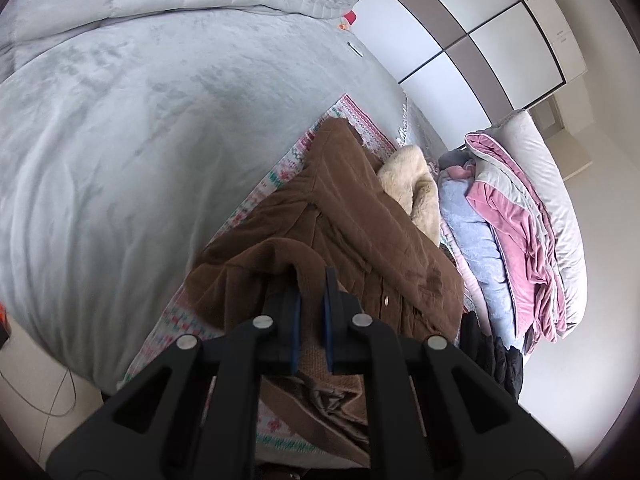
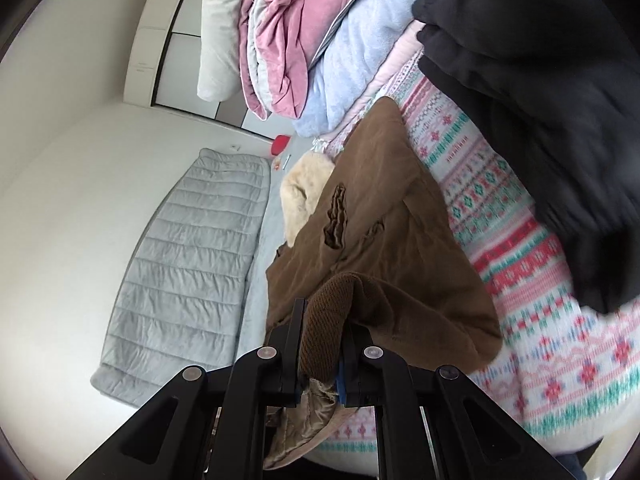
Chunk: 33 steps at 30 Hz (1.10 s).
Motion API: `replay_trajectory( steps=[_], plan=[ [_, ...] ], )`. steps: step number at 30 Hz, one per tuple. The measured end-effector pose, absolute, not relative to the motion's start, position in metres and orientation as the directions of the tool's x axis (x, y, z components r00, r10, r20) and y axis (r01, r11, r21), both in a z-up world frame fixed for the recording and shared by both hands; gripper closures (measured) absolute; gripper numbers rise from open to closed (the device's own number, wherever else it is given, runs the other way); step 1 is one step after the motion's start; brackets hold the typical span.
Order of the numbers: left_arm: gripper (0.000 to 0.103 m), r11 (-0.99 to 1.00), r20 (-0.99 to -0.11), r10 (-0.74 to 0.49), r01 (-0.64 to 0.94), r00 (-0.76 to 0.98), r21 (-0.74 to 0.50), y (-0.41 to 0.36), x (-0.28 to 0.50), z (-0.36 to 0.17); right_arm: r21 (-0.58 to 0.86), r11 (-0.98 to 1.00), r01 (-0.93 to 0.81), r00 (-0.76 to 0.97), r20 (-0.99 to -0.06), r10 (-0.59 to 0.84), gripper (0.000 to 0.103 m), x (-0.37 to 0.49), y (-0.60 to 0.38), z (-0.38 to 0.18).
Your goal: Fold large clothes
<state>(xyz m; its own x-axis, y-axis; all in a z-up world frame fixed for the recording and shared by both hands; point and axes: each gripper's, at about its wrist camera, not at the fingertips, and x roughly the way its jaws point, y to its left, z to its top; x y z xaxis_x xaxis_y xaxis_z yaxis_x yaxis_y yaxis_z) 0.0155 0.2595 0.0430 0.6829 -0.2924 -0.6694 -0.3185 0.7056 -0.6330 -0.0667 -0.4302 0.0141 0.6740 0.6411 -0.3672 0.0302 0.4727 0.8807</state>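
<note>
Patterned blanket (image 2: 500, 248), grey quilt (image 2: 188, 264) (ribbed), folded pink bedding (image 1: 516, 216), wardrobe (image 1: 472, 28).

Both wrist views look closely down each tool, sharing the brown coat (image 1: 340, 216)

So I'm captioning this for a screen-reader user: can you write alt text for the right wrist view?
The right gripper is shut on the ribbed cuff of a brown coat with a cream fur collar, which lies on a patterned pink, white and green blanket. Beyond are folded pink and blue bedding, a dark garment and a grey quilt.
</note>
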Motion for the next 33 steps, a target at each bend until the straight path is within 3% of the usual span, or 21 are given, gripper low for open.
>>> replay_trajectory(
  steps=[8, 13, 18, 20, 22, 24, 26, 27, 28, 29, 33],
  plan=[
    [0.092, 0.726, -0.678, -0.290, -0.307, 0.675, -0.616, 0.256, 0.090, 0.060, 0.857, 0.514, 0.044, 0.677, -0.404, 0.615, 0.092, 0.006, -0.428, 0.033],
    [0.092, 0.755, -0.685, -0.266, -0.295, 0.679, -0.586, 0.252, 0.168, 0.087, 0.803, 0.595, 0.027, 0.698, -0.441, 0.564, 0.092, 0.081, -0.422, 0.078],
    [0.092, 0.782, -0.701, -0.195, -0.322, 0.686, -0.533, 0.241, 0.292, 0.104, 0.759, 0.650, 0.045, 0.723, -0.474, 0.502, 0.092, 0.210, -0.413, 0.116],
    [0.086, 0.824, -0.717, -0.229, -0.260, 0.659, -0.503, 0.234, 0.359, 0.095, 0.739, 0.667, 0.094, 0.733, -0.505, 0.456, 0.090, 0.271, -0.411, 0.115],
    [0.080, 0.826, -0.757, -0.265, -0.264, 0.597, -0.497, 0.236, 0.408, 0.063, 0.651, 0.733, 0.196, 0.694, -0.620, 0.365, 0.082, 0.330, -0.406, 0.093],
    [0.079, 0.742, -0.773, -0.304, -0.371, 0.556, -0.559, 0.252, 0.424, 0.030, 0.586, 0.746, 0.318, 0.618, -0.725, 0.306, 0.075, 0.354, -0.407, 0.069],
    [0.066, 0.656, -0.740, -0.315, -0.427, 0.595, -0.623, 0.273, 0.418, 0.012, 0.562, 0.763, 0.318, 0.655, -0.712, 0.252, 0.061, 0.348, -0.411, 0.063],
    [0.061, 0.658, -0.723, -0.323, -0.404, 0.611, -0.635, 0.274, 0.414, 0.010, 0.527, 0.793, 0.306, 0.678, -0.705, 0.207, 0.041, 0.340, -0.412, 0.063],
    [0.048, 0.683, -0.714, -0.320, -0.371, 0.623, -0.630, 0.276, 0.409, 0.008, 0.475, 0.826, 0.302, 0.689, -0.708, 0.155, 0.029, 0.333, -0.413, 0.062],
    [0.040, 0.710, -0.722, -0.306, -0.356, 0.621, -0.607, 0.275, 0.405, 0.006, 0.427, 0.854, 0.297, 0.697, -0.708, 0.111, 0.028, 0.326, -0.413, 0.060],
    [0.038, 0.771, -0.758, -0.326, -0.304, 0.565, -0.559, 0.261, 0.398, -0.013, 0.335, 0.920, 0.204, 0.660, -0.741, 0.123, 0.028, 0.321, -0.410, 0.037]
  ],
)
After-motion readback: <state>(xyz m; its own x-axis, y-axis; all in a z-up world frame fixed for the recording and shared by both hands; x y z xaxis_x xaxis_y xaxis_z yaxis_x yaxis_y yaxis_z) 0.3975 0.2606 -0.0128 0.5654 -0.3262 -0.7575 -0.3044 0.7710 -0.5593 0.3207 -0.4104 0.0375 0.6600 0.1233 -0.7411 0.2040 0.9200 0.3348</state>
